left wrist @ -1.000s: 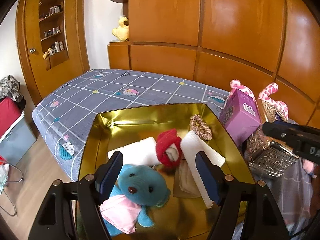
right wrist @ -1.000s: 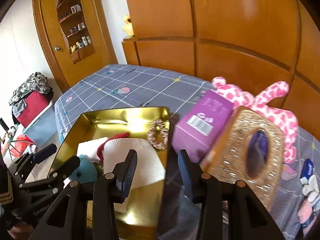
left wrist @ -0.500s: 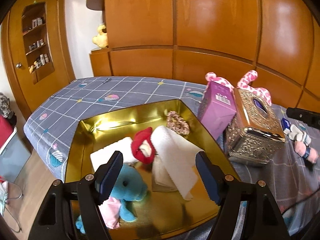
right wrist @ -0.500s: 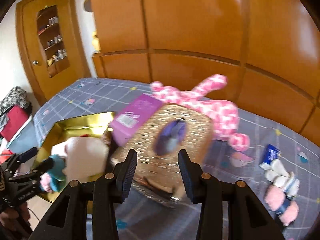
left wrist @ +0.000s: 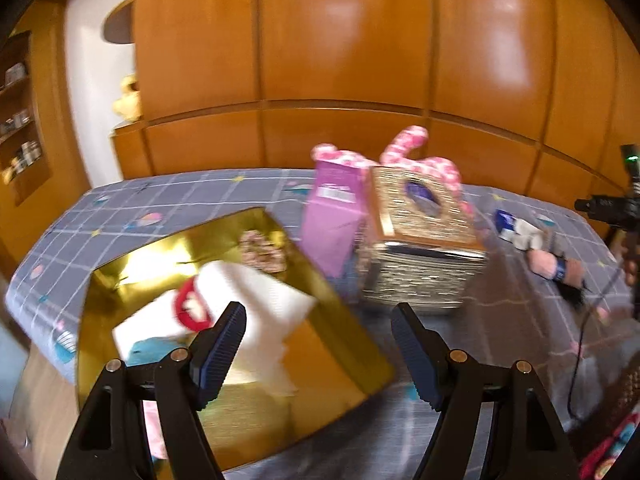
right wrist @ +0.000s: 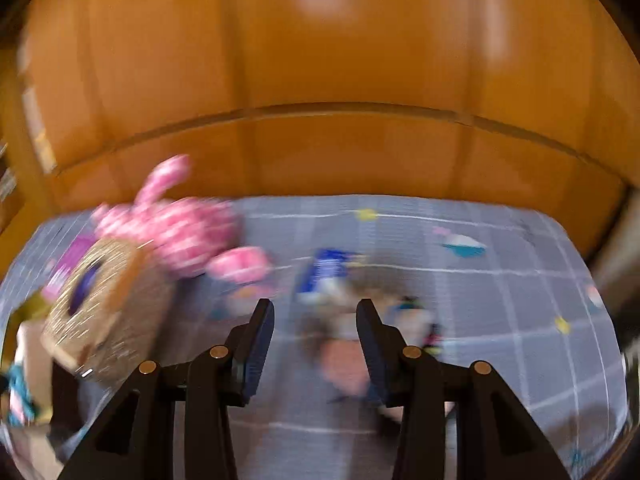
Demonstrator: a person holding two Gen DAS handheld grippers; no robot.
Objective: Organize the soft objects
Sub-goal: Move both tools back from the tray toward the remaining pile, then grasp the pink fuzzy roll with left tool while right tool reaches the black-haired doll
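The gold tray (left wrist: 320,360) on the bed holds a white towel (left wrist: 256,292), a red scrunchie (left wrist: 188,308), a blue teddy (left wrist: 148,350) and a floral scrunchie (left wrist: 262,246). My left gripper (left wrist: 318,312) hovers open over the tray's right edge with nothing between its fingers. My right gripper (right wrist: 315,306) is open above the bedspread, empty. Below it lies a small doll (right wrist: 344,344), badly blurred, with a blue and white soft piece (right wrist: 324,272) just beyond. The doll (left wrist: 552,264) also shows at the right of the left wrist view. A pink spotted plush (right wrist: 180,232) lies at the back left.
A gilded tissue box (left wrist: 420,248) and a purple carton (left wrist: 332,216) stand between the tray and the doll, with the pink plush (left wrist: 404,148) behind them. Wooden panelling backs the bed. A black cable (left wrist: 580,340) trails across the bedspread at the right.
Both views have swung right. The tray has slid to the left in the left wrist view. The right gripper has left the tray and tissue box and now hangs over the doll.
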